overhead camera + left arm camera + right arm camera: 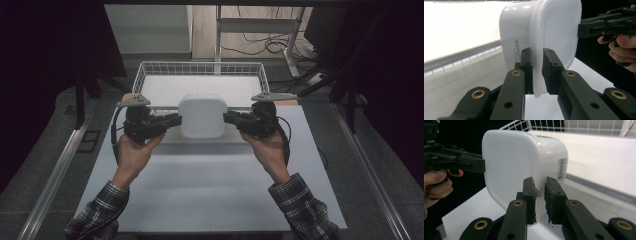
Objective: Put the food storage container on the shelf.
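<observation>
Currently a white lidded container point(201, 116) is held in the air between the two grippers, above the white table point(210, 195) and just in front of the white wire basket point(200, 67). Its rim is pinched at the left edge by the left gripper point(176, 120), whose pads point(527, 65) are seen clamped on the lid's lip. The opposite edge is pinched in the same way by the right gripper point(227, 117), pads point(528, 192) pressed on the rim. A barcode label point(561, 168) is seen on the container's side
</observation>
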Tool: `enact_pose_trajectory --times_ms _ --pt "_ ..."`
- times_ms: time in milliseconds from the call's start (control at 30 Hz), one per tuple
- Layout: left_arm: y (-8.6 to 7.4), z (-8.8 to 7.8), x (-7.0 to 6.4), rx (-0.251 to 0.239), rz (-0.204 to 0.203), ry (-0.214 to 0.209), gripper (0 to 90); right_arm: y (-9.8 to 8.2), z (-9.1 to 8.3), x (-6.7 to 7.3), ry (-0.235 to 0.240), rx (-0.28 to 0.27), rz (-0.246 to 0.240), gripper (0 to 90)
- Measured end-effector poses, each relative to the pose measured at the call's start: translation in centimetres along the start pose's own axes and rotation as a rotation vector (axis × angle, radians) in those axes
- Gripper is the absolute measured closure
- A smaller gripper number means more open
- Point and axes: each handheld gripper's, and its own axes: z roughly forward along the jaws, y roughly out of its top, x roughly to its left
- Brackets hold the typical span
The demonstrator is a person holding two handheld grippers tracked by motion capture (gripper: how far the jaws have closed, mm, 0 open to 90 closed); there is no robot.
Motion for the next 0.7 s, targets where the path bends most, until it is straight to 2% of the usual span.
enact_pose_trajectory --times_ms 400,567,700 --pt "3.4 0.3 1.0 -0.009 -0.001 0.01 80.0 3.3 0.5 -0.9 -0.01 -0.021 0.0 78.0" --pt "5.0 1.2 2.2 0.005 -0.023 0.013 79.9 4.9 1.3 -1.8 -0.029 -0.018 0.012 77.8" --pt "5.7 1.7 2.8 0.021 -0.036 0.017 79.8 5.5 1.8 -2.3 -0.034 -0.009 0.026 77.8"
